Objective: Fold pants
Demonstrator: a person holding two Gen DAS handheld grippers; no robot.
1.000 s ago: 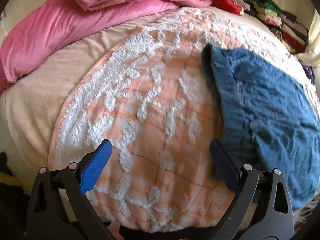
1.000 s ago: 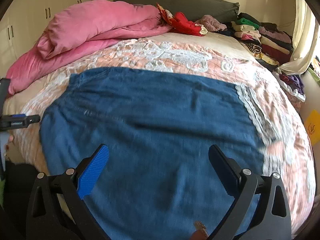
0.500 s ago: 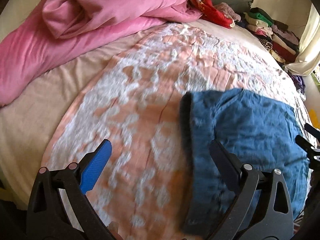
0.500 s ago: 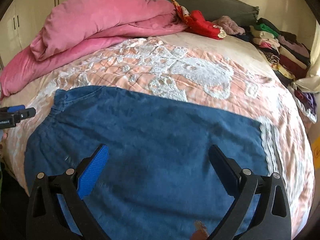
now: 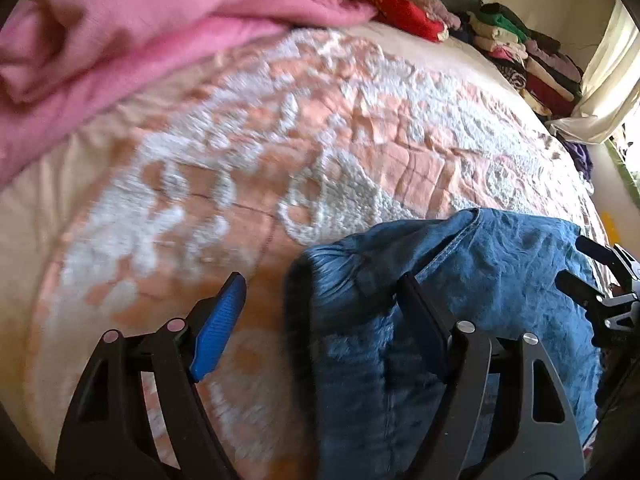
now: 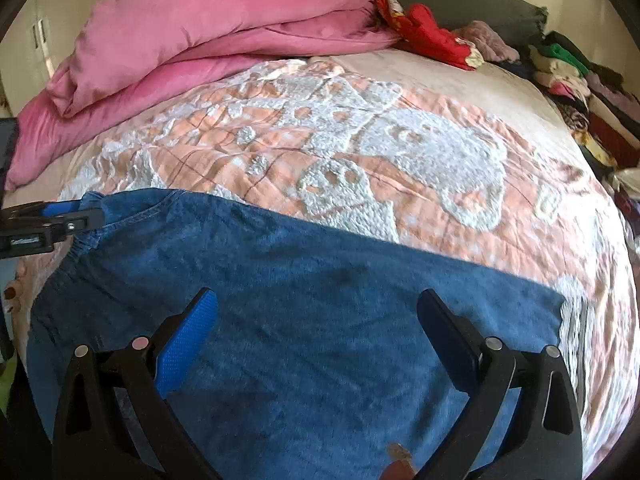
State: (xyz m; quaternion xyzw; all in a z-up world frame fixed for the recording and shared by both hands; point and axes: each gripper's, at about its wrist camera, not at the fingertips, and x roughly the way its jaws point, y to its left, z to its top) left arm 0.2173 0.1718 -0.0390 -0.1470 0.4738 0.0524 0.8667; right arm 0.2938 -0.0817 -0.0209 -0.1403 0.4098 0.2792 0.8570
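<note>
Blue denim pants (image 6: pixel 320 320) lie flat across the near part of the bed, with the elastic waist at the left in the right wrist view. My left gripper (image 5: pixel 320 300) straddles the waist edge (image 5: pixel 320 280) of the pants. Its jaws are closing, the cloth lies between them, and the pads are not pressing on it. It also shows at the waist corner as the left gripper (image 6: pixel 48 220). My right gripper (image 6: pixel 318 320) hovers open over the middle of the pants, holding nothing. It appears too as the right gripper (image 5: pixel 600 292) at the far side of the pants.
A peach and white quilt (image 6: pixel 400 140) covers the bed. A pink duvet (image 6: pixel 200 28) is heaped at the back left, red cloth (image 6: pixel 432 36) at the head, and stacks of folded clothes (image 6: pixel 580 80) along the right side. A person's fingertips (image 6: pixel 12 296) show at the left edge.
My left gripper has moved right, from over the bare quilt to the pants' waist edge, and its jaws have narrowed. In the right wrist view the pants have slid lower in the frame.
</note>
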